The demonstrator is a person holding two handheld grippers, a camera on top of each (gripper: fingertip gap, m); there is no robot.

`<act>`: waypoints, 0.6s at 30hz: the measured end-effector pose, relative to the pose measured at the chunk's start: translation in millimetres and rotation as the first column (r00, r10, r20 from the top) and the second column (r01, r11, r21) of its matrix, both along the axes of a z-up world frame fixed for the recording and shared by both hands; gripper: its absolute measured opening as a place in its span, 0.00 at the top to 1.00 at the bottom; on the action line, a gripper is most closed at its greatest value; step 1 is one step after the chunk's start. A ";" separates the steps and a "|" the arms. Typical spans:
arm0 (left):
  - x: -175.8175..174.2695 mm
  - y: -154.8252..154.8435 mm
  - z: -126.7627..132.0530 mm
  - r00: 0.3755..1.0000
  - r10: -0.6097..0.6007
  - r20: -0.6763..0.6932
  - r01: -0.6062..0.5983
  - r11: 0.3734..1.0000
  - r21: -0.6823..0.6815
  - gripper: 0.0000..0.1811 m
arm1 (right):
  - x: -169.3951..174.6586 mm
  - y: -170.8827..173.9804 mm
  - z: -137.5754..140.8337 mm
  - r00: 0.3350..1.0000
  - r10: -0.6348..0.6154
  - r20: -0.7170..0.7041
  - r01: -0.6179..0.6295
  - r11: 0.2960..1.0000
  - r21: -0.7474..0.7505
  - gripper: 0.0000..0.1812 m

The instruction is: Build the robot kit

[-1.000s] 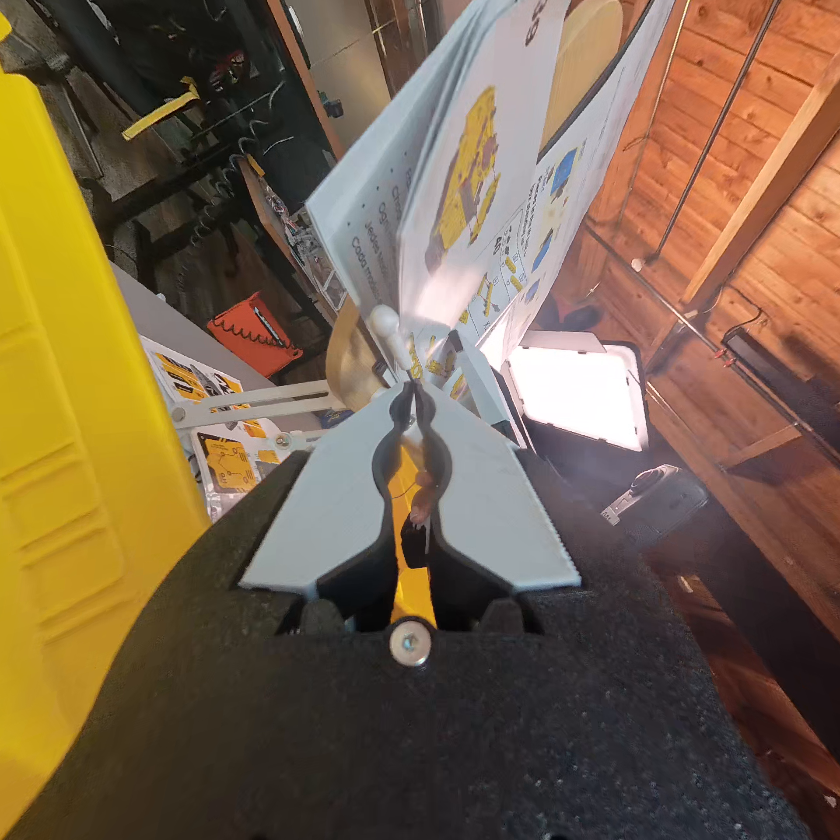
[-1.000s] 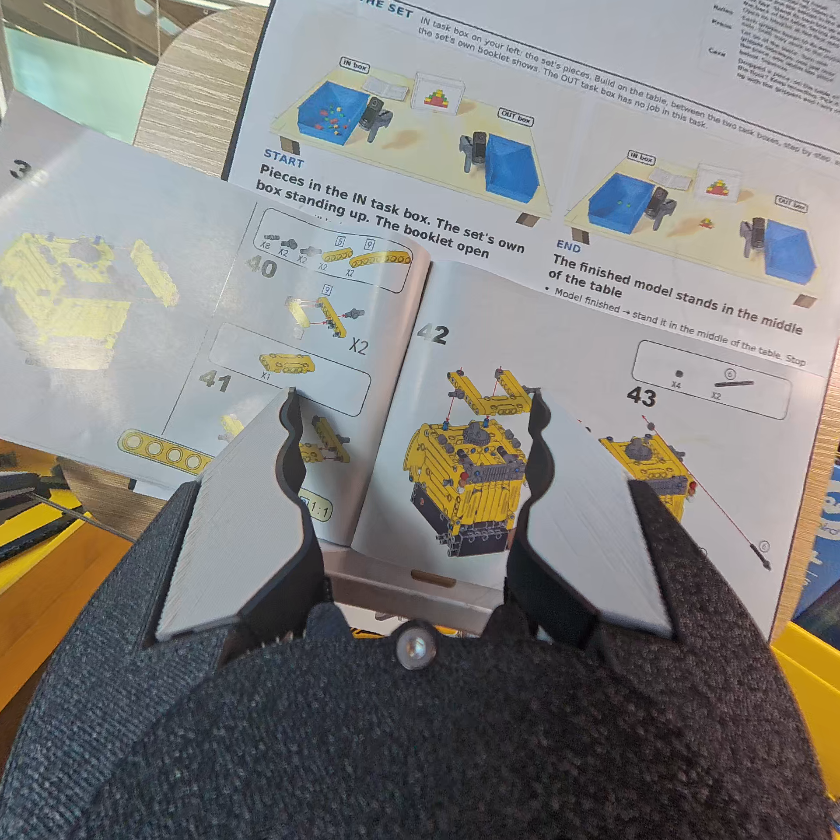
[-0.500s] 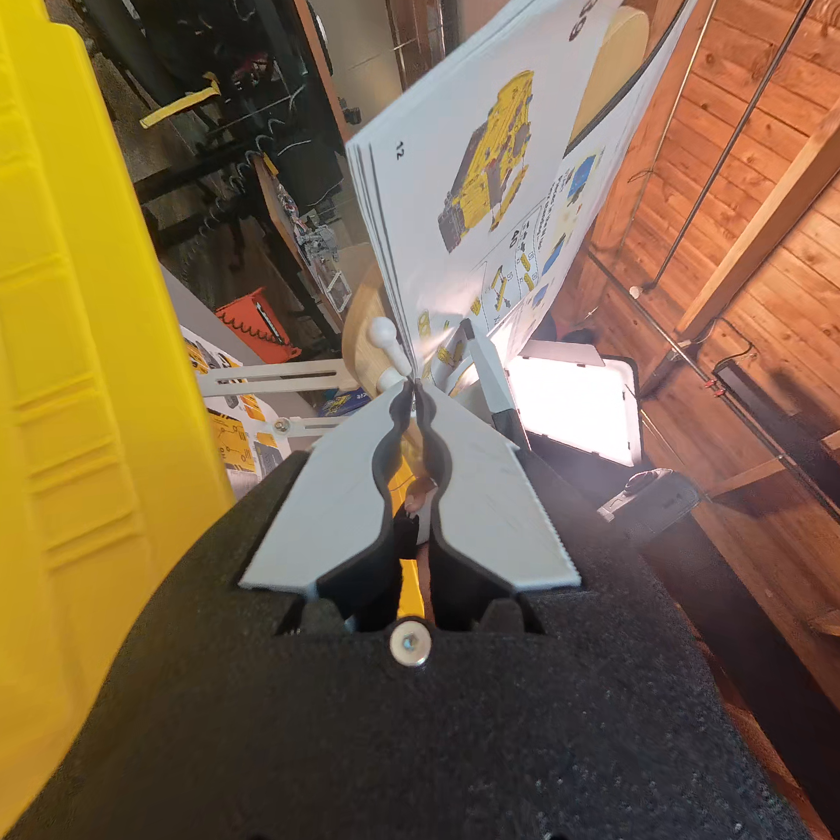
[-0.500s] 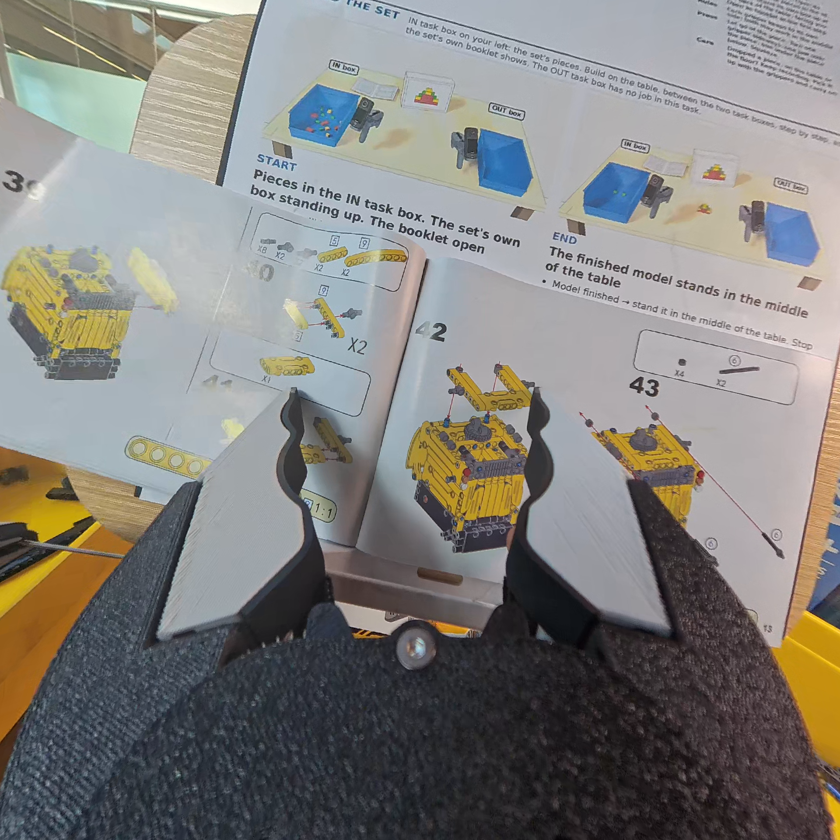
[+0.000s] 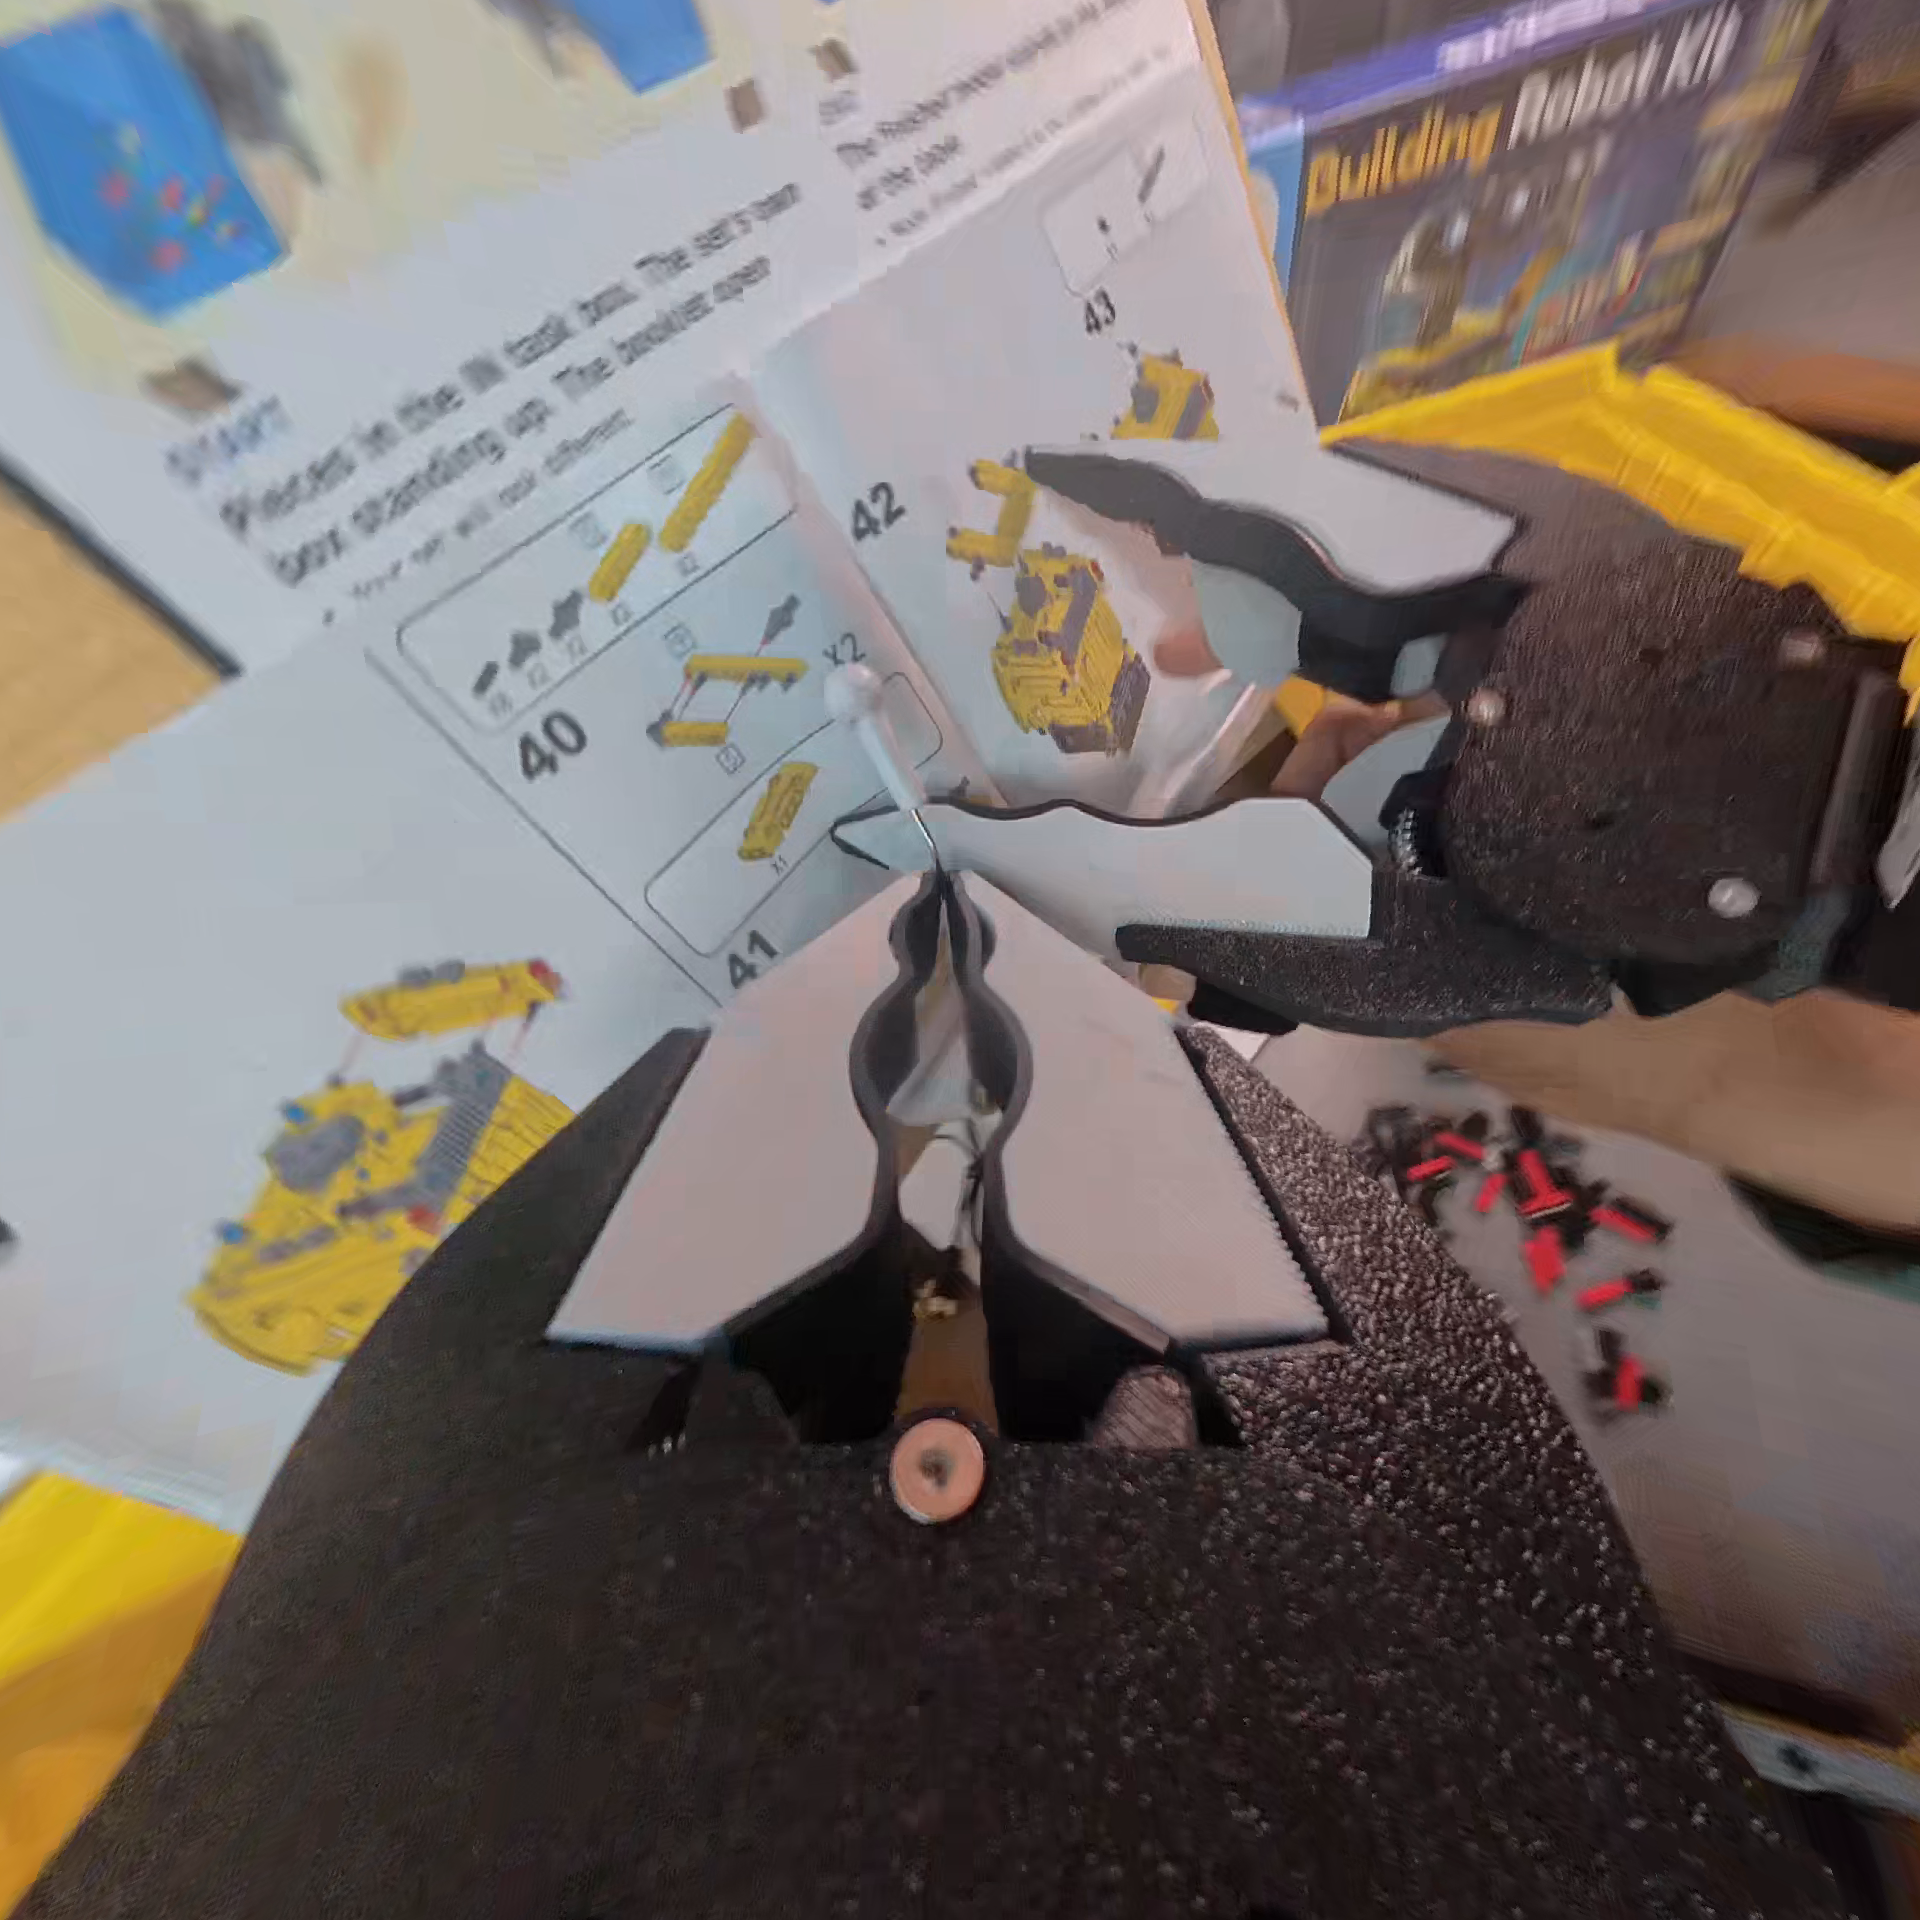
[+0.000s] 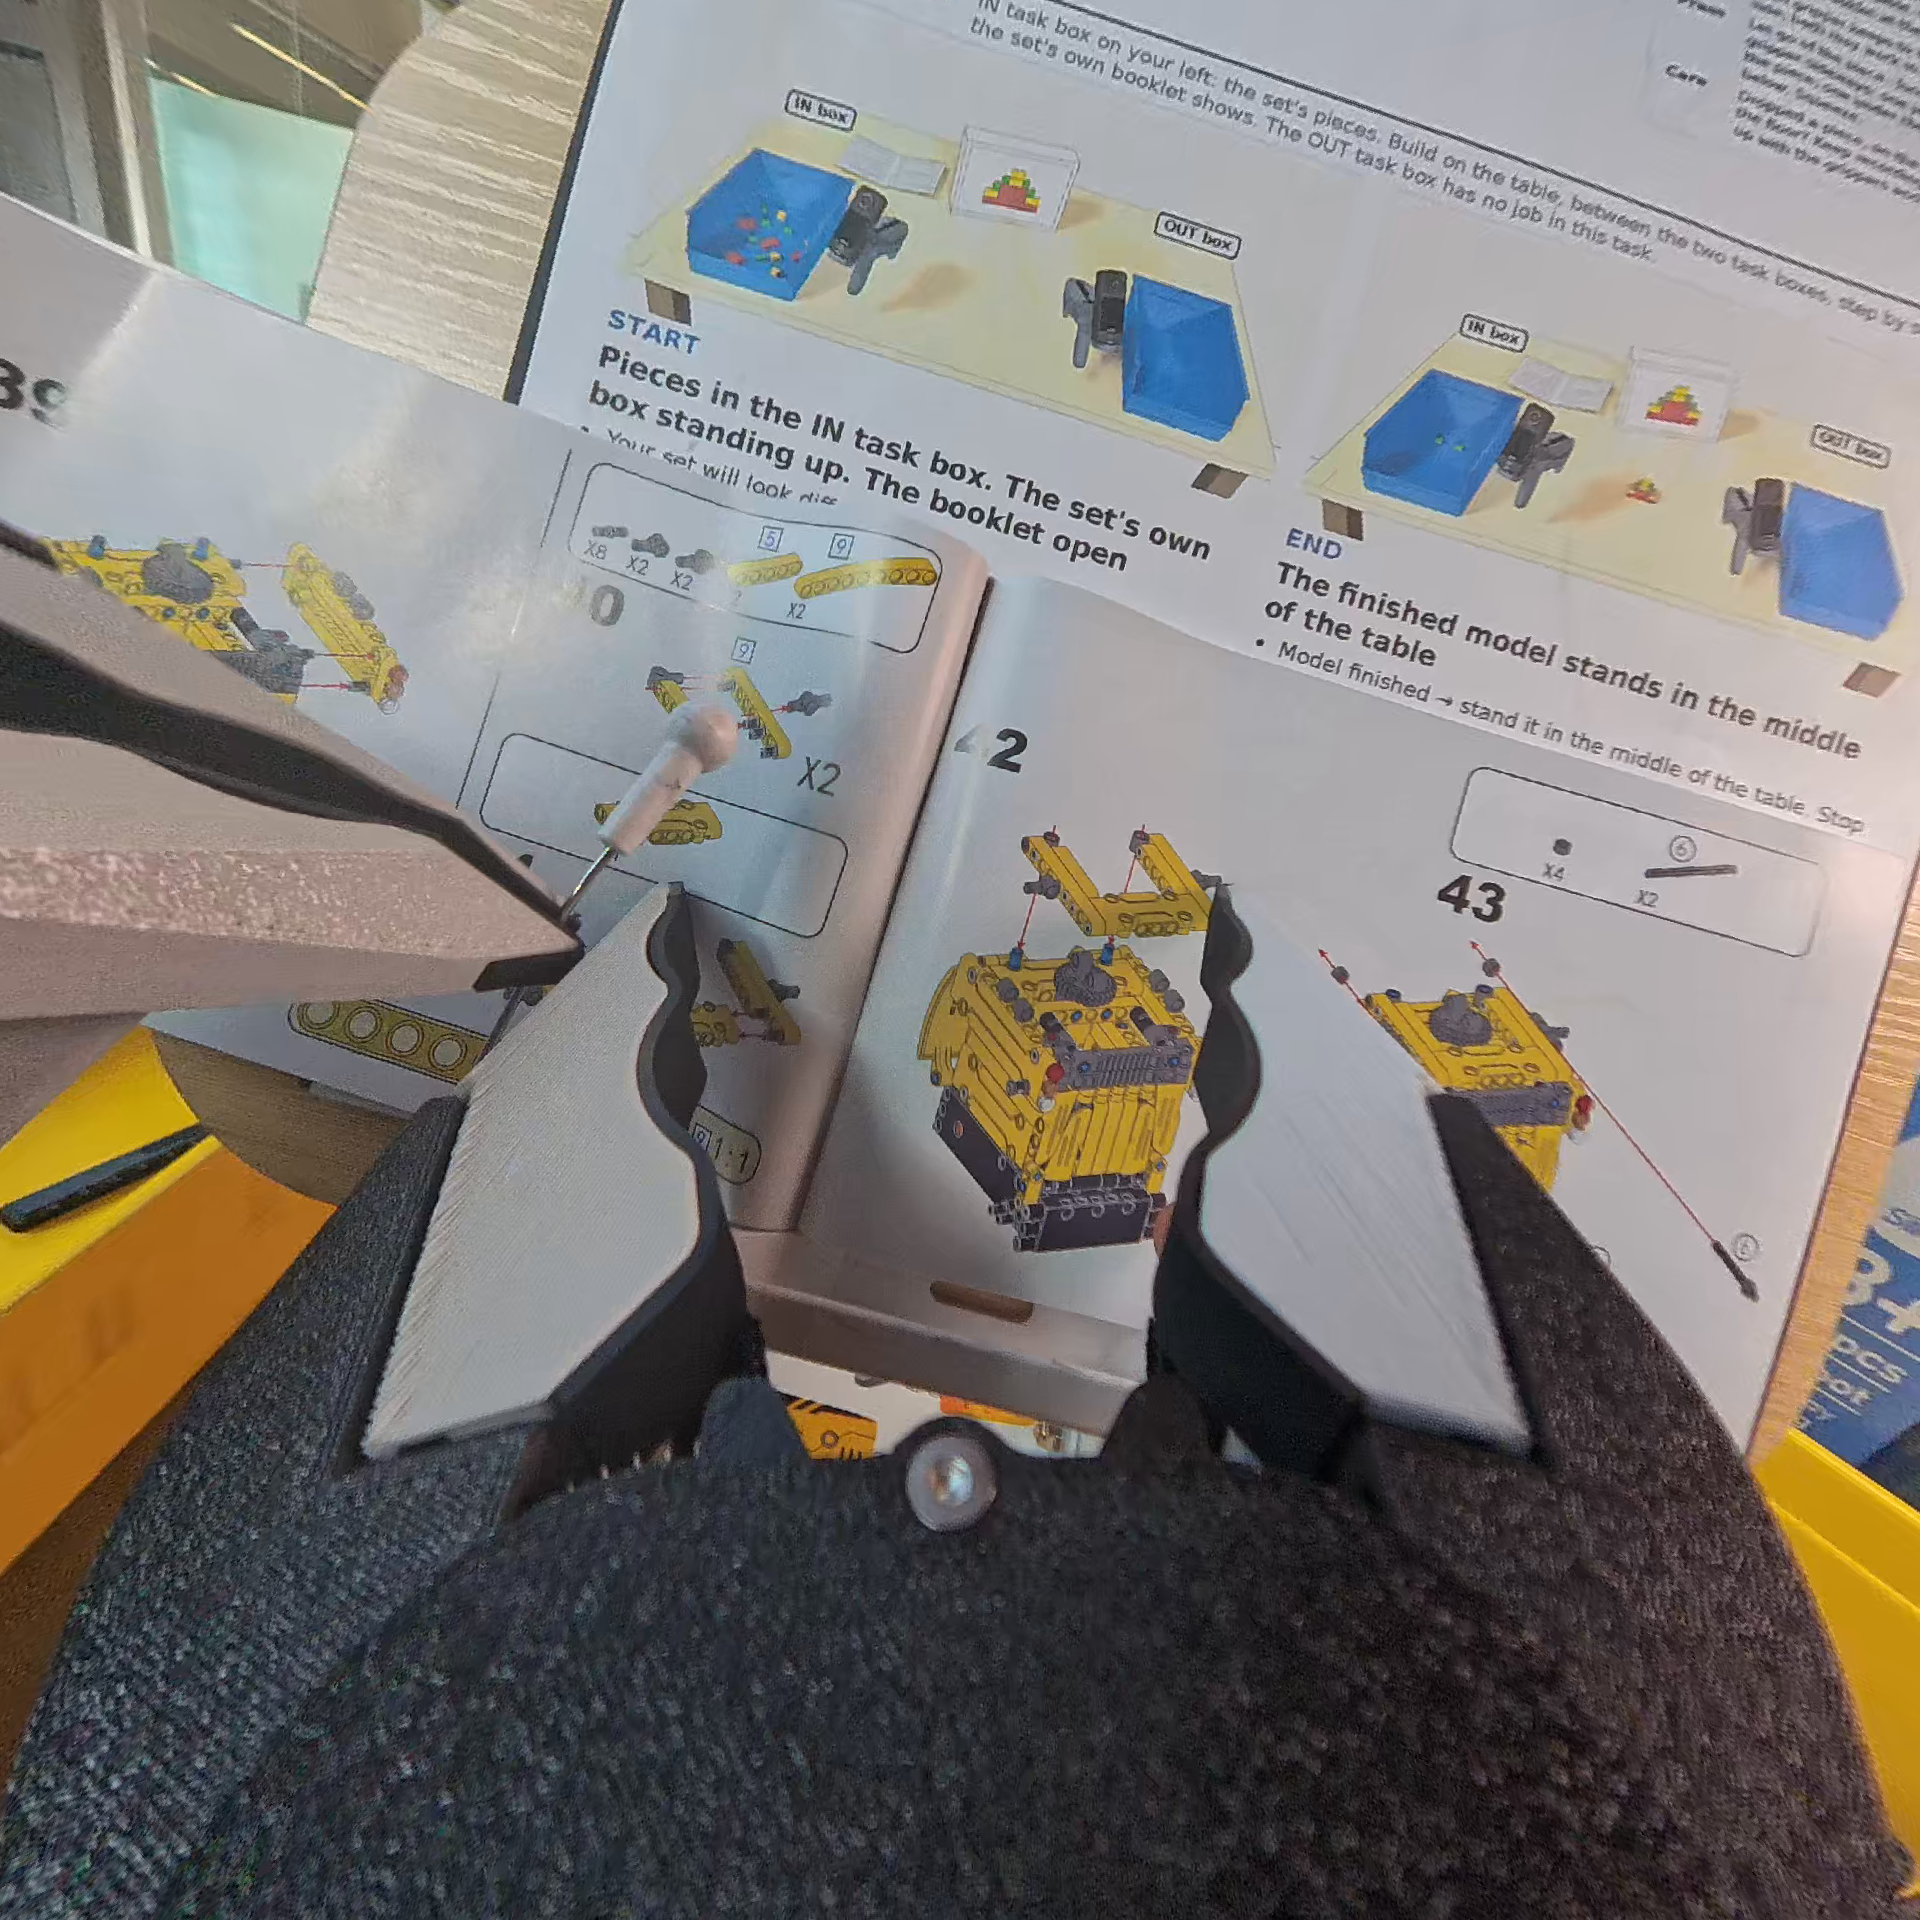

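An open instruction booklet [image 6: 1039, 790] stands on a grey holder [image 6: 935, 1330], in front of a larger printed sheet [image 6: 1039, 312]. My left gripper [image 5: 940, 883] is shut on a thin metal pin with a white ball tip [image 5: 857, 691]. The ball tip [image 6: 707, 738] hovers by the booklet's left page [image 5: 582, 727]. My left gripper also shows in the right wrist view [image 6: 561, 935], beside my right gripper's left finger. My right gripper [image 6: 945, 904] is open and empty, held just in front of the right page; it also shows in the left wrist view [image 5: 945, 644].
Small red and black pieces [image 5: 1527, 1205] lie on the table at the right. A kit box [image 5: 1507, 208] stands behind the booklet's right side. A yellow bin rim [image 6: 1849, 1538] is at the right, and a yellow-orange surface [image 6: 125, 1299] at the left.
My left gripper has swung from beside the booklet's edge to face its pages, ending next to my right gripper. The lifted page has settled to the left. My right gripper has barely moved.
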State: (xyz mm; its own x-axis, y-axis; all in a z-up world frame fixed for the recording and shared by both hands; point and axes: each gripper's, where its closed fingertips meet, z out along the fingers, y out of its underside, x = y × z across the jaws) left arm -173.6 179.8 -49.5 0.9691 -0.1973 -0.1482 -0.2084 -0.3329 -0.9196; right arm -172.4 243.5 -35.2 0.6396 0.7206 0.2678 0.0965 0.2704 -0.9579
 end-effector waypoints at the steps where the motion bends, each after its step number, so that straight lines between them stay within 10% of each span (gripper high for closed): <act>1: 3.4 3.4 -1.3 0.983 -0.035 -0.179 0.030 0.999 -0.032 1.00 | 2.5 1.7 -1.1 1.000 0.000 0.015 -0.001 1.000 0.014 0.49; 6: 7.9 3.4 -7.2 0.856 -0.275 -0.438 0.195 0.956 -0.218 0.99 | 8.8 -4.6 -5.9 0.995 0.071 0.072 -0.074 0.997 0.034 0.50; 18: 20.2 7.7 -15.9 0.748 -0.370 -0.551 0.214 0.920 -0.327 0.99 | 37.1 1.2 -25.6 0.987 0.096 0.131 -0.097 0.995 0.003 0.51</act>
State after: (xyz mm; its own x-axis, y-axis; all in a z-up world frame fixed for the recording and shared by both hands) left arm -153.4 187.5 -65.4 0.5900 -0.5587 -0.5829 -0.8045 -0.3461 -0.4826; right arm -135.2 244.7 -60.7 0.5263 0.7744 0.3512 0.1931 0.2934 -0.9363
